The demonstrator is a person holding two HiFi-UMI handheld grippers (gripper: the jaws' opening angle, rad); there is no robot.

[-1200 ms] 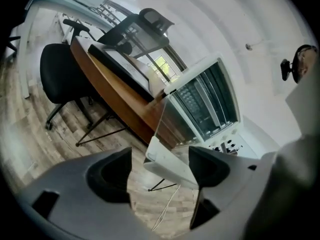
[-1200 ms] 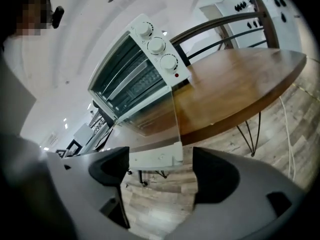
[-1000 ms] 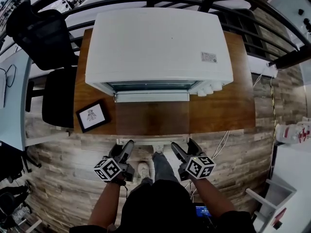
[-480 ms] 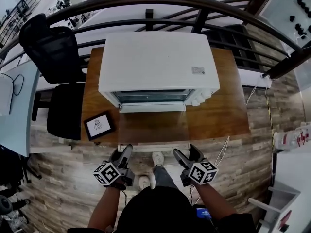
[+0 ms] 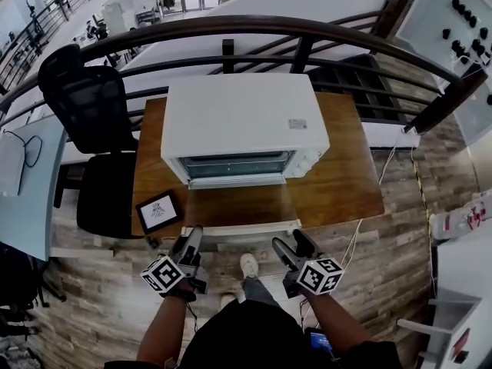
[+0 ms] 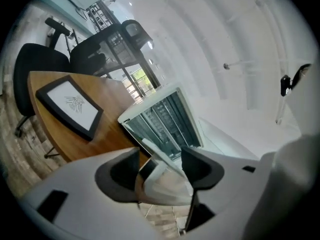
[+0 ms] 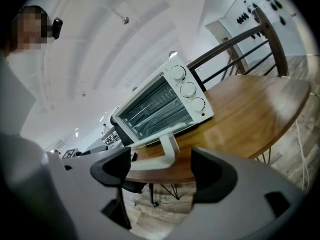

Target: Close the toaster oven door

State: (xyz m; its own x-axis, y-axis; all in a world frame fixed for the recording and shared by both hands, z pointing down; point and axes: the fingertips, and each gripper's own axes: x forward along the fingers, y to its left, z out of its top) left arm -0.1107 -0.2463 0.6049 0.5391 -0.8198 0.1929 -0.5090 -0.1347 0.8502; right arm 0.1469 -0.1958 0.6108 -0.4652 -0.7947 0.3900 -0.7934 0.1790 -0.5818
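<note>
A white toaster oven stands on the wooden table. Its glass door lies open and flat, with the white handle at the table's front edge. My left gripper is at the handle's left end. In the left gripper view the jaws of the left gripper are closing with the handle between them, and the pads stand clear of it. My right gripper is at the handle's right end. In its own view the right gripper is open just short of the handle.
A small framed picture lies on the table left of the door. Black chairs stand to the left. A dark metal railing curves behind the table. Three knobs sit on the oven's right front. The floor is wood plank.
The head view has drawn back, so the oven looks smaller and farther. Both grippers stay by the door handle. The left jaws look narrower than before.
</note>
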